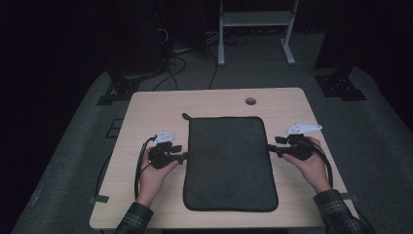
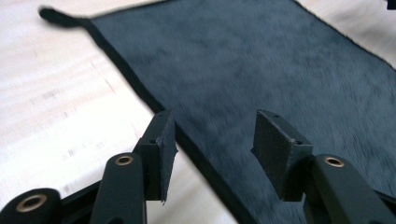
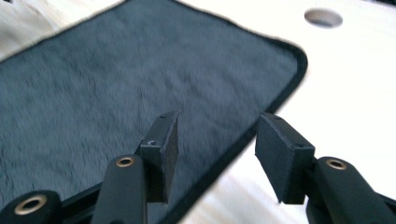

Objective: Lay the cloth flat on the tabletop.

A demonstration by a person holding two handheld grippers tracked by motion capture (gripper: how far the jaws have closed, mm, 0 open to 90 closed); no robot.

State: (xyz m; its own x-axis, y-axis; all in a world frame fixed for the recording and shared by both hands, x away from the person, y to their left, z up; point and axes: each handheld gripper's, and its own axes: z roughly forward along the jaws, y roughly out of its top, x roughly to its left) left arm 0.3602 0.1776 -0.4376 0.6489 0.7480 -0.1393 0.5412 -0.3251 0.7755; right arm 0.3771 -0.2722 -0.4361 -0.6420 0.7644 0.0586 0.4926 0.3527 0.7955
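Observation:
A dark grey cloth (image 1: 229, 163) lies flat in the middle of the light wooden table (image 1: 146, 109), with a small hanging loop (image 1: 185, 116) at its far left corner. My left gripper (image 1: 184, 157) is at the cloth's left edge, open, its jaws straddling the hem (image 2: 196, 154). At the cloth's right edge my right gripper (image 1: 271, 147) is open too, jaws either side of the hem (image 3: 243, 140). Nothing is held. The cloth (image 2: 261, 70) spreads out ahead of the left jaws, and the cloth (image 3: 116, 84) likewise ahead of the right jaws.
A round cable hole (image 1: 251, 101) sits in the table near its far edge, seen also as the hole (image 3: 323, 17). Beyond the table stand a white frame (image 1: 255, 29), dark stands (image 1: 341, 83) and floor cables (image 1: 180, 63).

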